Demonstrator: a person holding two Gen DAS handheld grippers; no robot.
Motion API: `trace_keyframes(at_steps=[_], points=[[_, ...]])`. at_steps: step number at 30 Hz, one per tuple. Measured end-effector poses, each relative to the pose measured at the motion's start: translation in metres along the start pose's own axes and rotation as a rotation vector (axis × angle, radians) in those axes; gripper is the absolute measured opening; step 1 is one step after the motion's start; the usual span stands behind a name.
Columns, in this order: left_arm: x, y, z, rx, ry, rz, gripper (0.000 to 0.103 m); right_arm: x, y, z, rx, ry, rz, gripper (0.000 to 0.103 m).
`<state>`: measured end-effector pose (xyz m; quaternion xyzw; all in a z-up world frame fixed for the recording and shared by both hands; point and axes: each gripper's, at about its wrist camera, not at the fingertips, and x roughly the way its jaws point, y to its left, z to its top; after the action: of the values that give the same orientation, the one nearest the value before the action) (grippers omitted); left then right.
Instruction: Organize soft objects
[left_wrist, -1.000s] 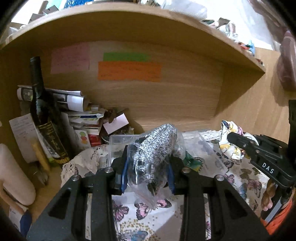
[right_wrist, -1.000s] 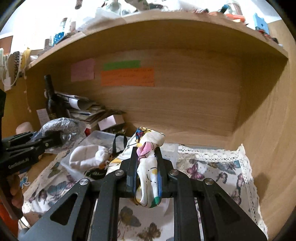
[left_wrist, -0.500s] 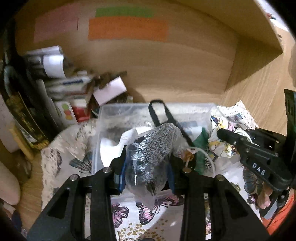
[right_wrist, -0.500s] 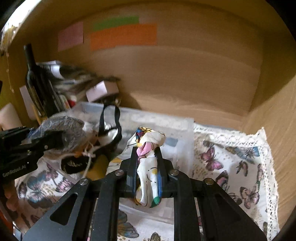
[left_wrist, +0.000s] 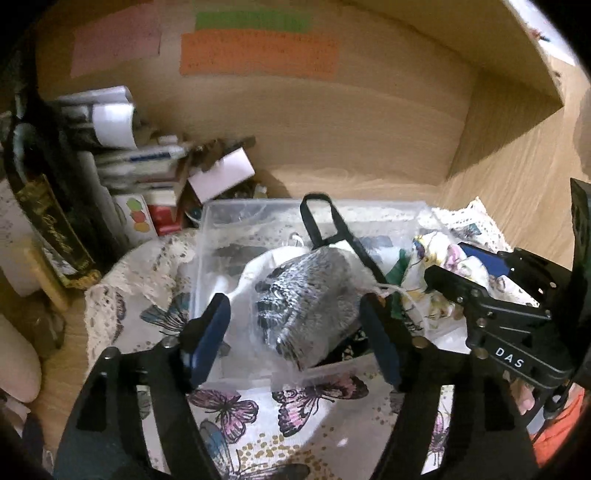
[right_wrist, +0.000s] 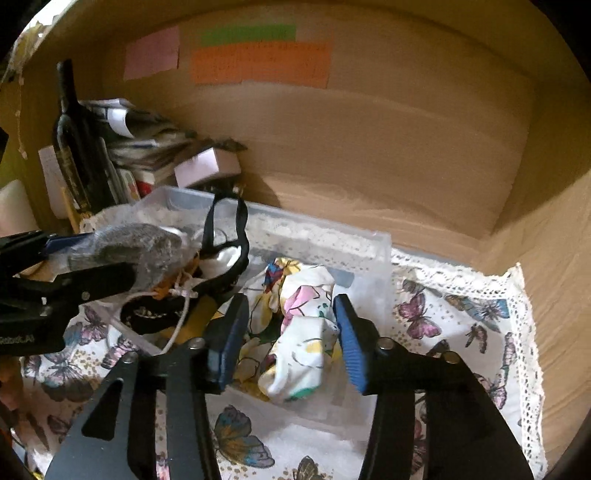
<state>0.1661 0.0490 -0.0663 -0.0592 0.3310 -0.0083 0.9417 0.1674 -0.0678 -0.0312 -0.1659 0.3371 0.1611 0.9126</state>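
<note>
Two tools are hanging wide open over the clear plastic bin (left_wrist: 207, 236), which is sitting on the butterfly cloth (right_wrist: 461, 317) inside the wooden shelf (right_wrist: 369, 147), and neither one is gripping anything. The left tool (left_wrist: 295, 325) is straddling the grey knit bundle in its plastic bag (left_wrist: 310, 295); the bundle is lying dead ahead between the spread fingers, apart from both pads, its long axis running away from the tool toward the back wall and tilting a little rightward. The right tool (right_wrist: 291, 332) is framing the floral cloth bundle (right_wrist: 303, 332), which is resting in the bin's right half, its long axis likewise pointing away along the fingers. Each hand is nearest its own bundle. Judging by this, both pieces are already sitting in the bin, so the coming move is probably calling for a straight pull back along those axes.
</note>
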Motion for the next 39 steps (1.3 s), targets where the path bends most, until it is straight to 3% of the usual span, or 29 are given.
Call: trace_keyframes(at_steps=[8, 13, 20, 22, 27, 39], points=[[-0.057, -0.007, 0.005, 0.034, -0.155, 0.032, 0.088, -0.048, 0.001, 0.007, 0.021, -0.123, 0.026, 0.054], [-0.093, -0.011, 0.006, 0.039, -0.245, 0.028, 0.101, -0.091, 0.001, 0.007, 0.035, -0.234, 0.043, 0.077], [-0.129, -0.018, 0.001, 0.056, -0.318, 0.027, 0.103, -0.141, 0.006, 0.004, 0.036, -0.354, 0.056, 0.086], [-0.138, -0.021, -0.002, 0.064, -0.337, 0.028, 0.103, -0.151, 0.008, 0.002, 0.036, -0.377, 0.059, 0.095], [-0.154, -0.027, -0.007, 0.075, -0.376, 0.027, 0.103, -0.166, 0.014, -0.004, 0.038, -0.414, 0.061, 0.097], [-0.172, -0.037, -0.018, 0.086, -0.421, 0.022, 0.103, -0.173, 0.020, -0.013, 0.054, -0.410, 0.068, 0.098]])
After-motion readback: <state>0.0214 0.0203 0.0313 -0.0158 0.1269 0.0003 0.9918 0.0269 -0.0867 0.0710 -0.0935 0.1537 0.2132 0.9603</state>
